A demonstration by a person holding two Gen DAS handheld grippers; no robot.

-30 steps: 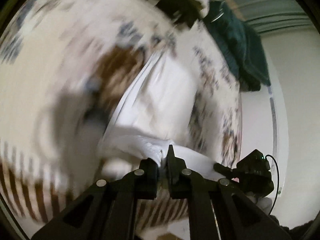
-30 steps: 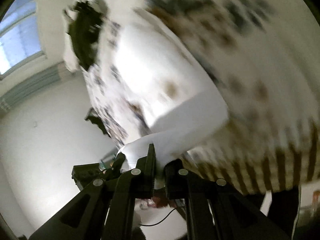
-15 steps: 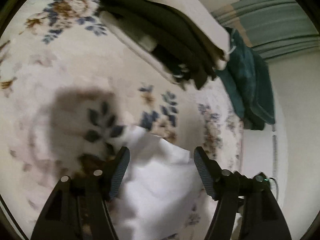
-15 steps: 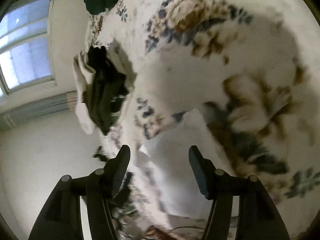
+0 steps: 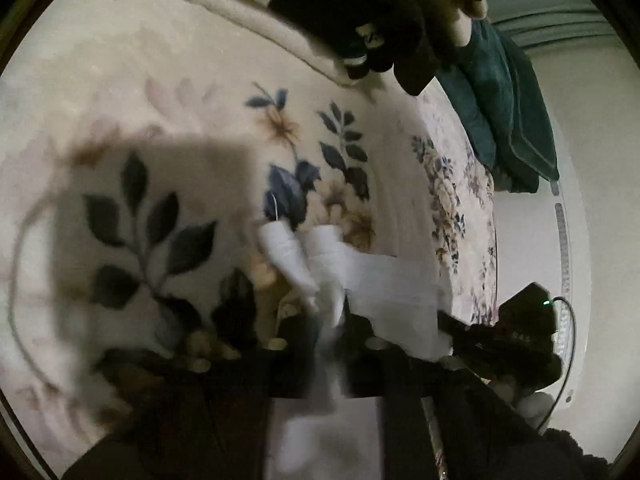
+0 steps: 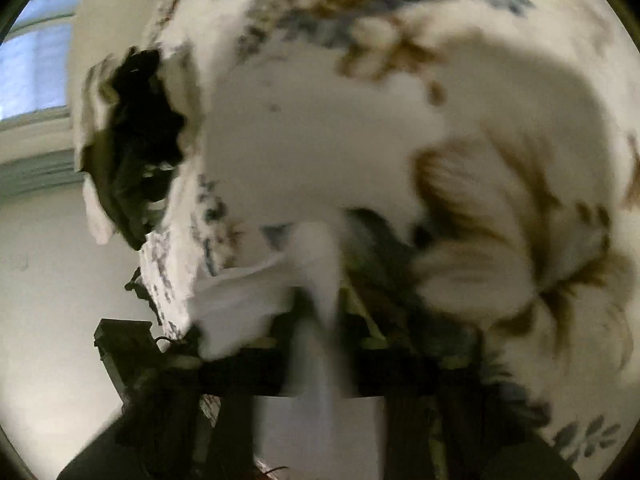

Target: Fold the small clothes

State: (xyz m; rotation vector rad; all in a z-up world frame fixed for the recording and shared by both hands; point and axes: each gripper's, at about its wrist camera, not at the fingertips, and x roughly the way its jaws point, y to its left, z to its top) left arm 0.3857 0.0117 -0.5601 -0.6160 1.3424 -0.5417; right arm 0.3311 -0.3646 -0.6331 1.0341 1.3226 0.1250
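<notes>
Both grippers are clamped on the same white garment [image 5: 384,280], one at each end of an edge, which is how a fold gets carried over evenly. In the left wrist view the left gripper [image 5: 328,320] has its jaws together with a pinch of white cloth sticking up between them, and the rest of the garment runs off to the right toward the right gripper [image 5: 516,344], seen dark at the right edge. The right wrist view shows the same from the other side: the right gripper pinches a tuft of the white garment [image 6: 248,300], though blur hides the fingertips. The garment lies near, on a floral blanket [image 5: 168,92]. A stack of dark and cream clothes [image 5: 360,12] sits at the far side, apparently finished pieces set out of the way, with a green towel [image 5: 508,108] far right.
</notes>
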